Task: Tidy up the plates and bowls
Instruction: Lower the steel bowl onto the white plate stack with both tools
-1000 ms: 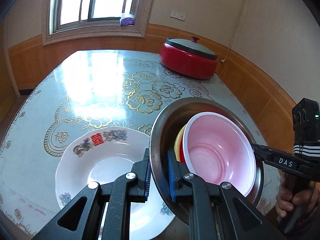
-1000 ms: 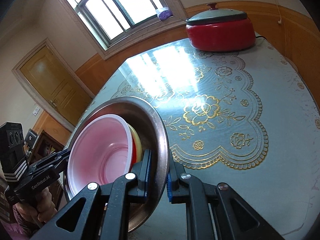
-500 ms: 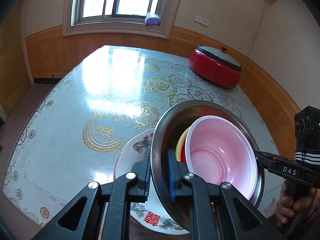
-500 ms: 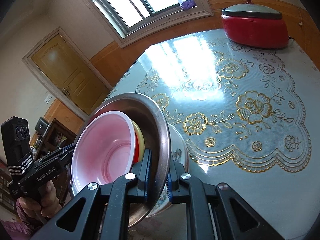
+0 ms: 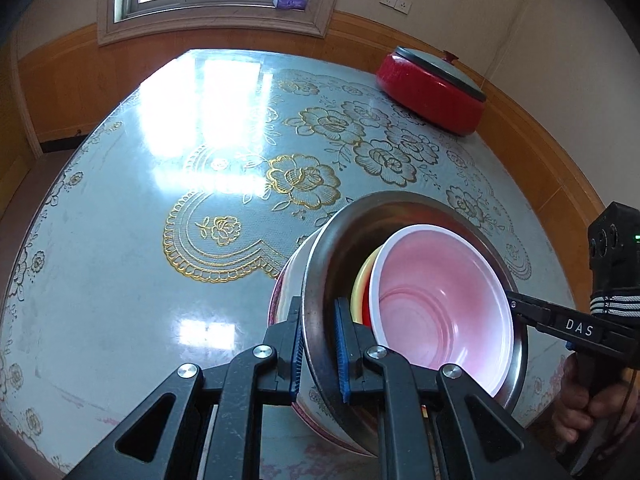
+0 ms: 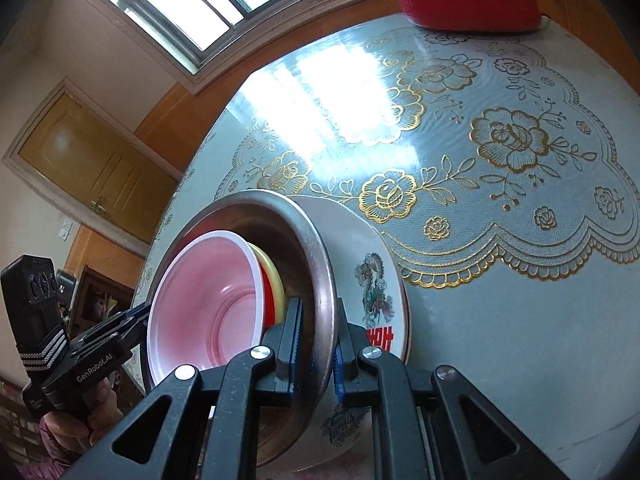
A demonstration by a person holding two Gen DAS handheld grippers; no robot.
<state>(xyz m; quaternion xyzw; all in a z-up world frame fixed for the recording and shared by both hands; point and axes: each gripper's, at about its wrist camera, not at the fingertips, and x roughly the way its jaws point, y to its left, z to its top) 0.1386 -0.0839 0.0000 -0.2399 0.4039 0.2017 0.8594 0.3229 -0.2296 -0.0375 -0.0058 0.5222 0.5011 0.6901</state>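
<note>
A steel bowl (image 5: 348, 240) (image 6: 280, 228) holds a nested stack: a pink bowl (image 5: 440, 304) (image 6: 208, 300) on top, with a yellow bowl (image 5: 359, 284) (image 6: 272, 268) and a red rim under it. My left gripper (image 5: 318, 344) is shut on the steel bowl's near rim. My right gripper (image 6: 316, 344) is shut on the opposite rim and shows in the left wrist view (image 5: 514, 306). Directly under the steel bowl lies a white patterned plate (image 5: 285, 280) (image 6: 372, 280), mostly hidden. I cannot tell whether the two touch.
The table (image 5: 160, 240) has a blue-grey cloth with gold flowers. A red lidded pot (image 5: 432, 92) (image 6: 468, 0) stands at its far right edge by the wall. A hand (image 5: 580, 412) grips the right tool's handle. A window and a door lie beyond.
Both grippers have carried the steel bowl with its stack sideways and slightly down. It was beside the white plate and now sits over it, hiding most of it.
</note>
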